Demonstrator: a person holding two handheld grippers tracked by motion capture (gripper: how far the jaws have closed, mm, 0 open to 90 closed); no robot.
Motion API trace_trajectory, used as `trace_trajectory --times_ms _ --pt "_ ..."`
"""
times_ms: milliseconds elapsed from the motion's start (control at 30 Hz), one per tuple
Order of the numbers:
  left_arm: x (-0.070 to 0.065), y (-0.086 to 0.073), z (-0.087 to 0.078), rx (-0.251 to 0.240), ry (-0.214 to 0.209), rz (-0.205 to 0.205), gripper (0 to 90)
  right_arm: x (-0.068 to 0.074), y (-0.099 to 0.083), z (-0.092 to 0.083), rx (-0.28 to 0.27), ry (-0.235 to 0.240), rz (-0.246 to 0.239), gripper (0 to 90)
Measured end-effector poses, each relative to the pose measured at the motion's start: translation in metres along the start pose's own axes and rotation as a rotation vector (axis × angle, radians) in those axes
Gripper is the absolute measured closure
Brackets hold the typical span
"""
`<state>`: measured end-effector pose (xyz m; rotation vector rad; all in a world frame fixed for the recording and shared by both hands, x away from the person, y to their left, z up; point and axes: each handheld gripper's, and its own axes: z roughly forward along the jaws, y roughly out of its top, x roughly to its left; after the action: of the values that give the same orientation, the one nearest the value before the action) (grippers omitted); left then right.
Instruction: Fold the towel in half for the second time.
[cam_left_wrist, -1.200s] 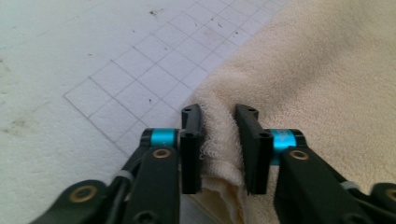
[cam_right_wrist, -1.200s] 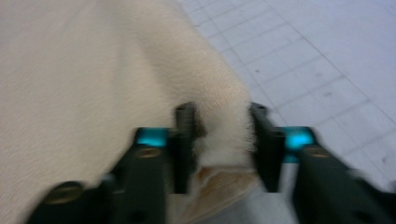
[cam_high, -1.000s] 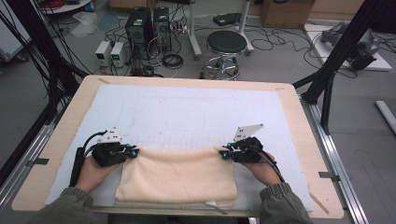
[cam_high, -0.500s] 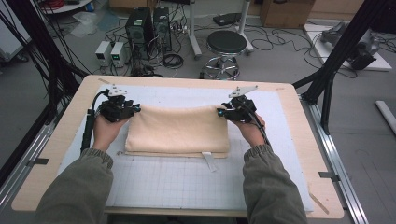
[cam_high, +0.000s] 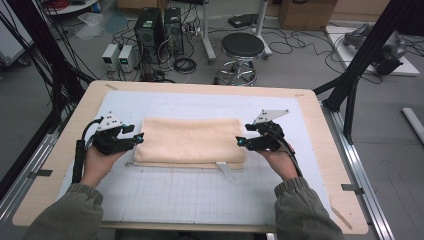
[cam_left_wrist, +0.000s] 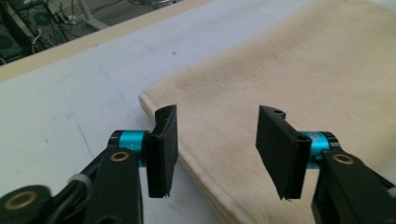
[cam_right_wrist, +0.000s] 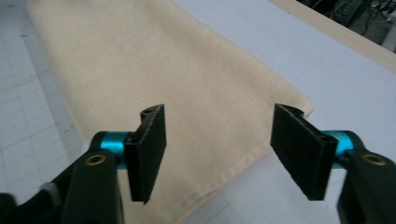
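A cream towel (cam_high: 189, 141) lies folded flat on the white grid mat (cam_high: 200, 195), long side running left to right. My left gripper (cam_high: 140, 138) hovers at the towel's left end, its jaws having just been opening; they stand apart with nothing between them. In the left gripper view the gripper (cam_left_wrist: 217, 140) hangs over the towel's (cam_left_wrist: 299, 84) near-left edge without touching it. My right gripper (cam_high: 240, 142) is at the towel's right end, jaws likewise just opened and empty. In the right gripper view the gripper (cam_right_wrist: 219, 149) floats above the towel's (cam_right_wrist: 154, 70) corner.
A white label tag (cam_high: 225, 171) sticks out from the towel's near edge. The mat lies on a wooden table (cam_high: 310, 107) with bare mat in front. Beyond the table's far edge stand a black stool (cam_high: 242, 47) and computer boxes (cam_high: 157, 30) on the floor.
Both grippers carried the towel's near edge away from the person, folding it over. Both have since let go and drawn back to the towel's ends with jaws apart.
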<state>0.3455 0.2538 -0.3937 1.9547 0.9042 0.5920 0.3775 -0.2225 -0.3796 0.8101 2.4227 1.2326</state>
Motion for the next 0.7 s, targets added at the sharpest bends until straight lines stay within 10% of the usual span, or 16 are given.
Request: trace_trajectory --times_ms 167,267,700 --pt "-0.015 -0.019 -0.008 -0.015 -0.051 0.028 42.2 0.011 -0.009 -0.001 0.067 0.051 0.027 27.6" --pt "-0.021 -0.029 -0.01 -0.022 -0.059 0.045 41.3 0.021 -0.018 -0.002 0.01 0.011 -0.017 32.9" --pt "-0.033 -0.037 0.008 0.135 -0.149 0.122 55.5 0.037 -0.046 0.021 0.086 0.061 -0.075 55.2"
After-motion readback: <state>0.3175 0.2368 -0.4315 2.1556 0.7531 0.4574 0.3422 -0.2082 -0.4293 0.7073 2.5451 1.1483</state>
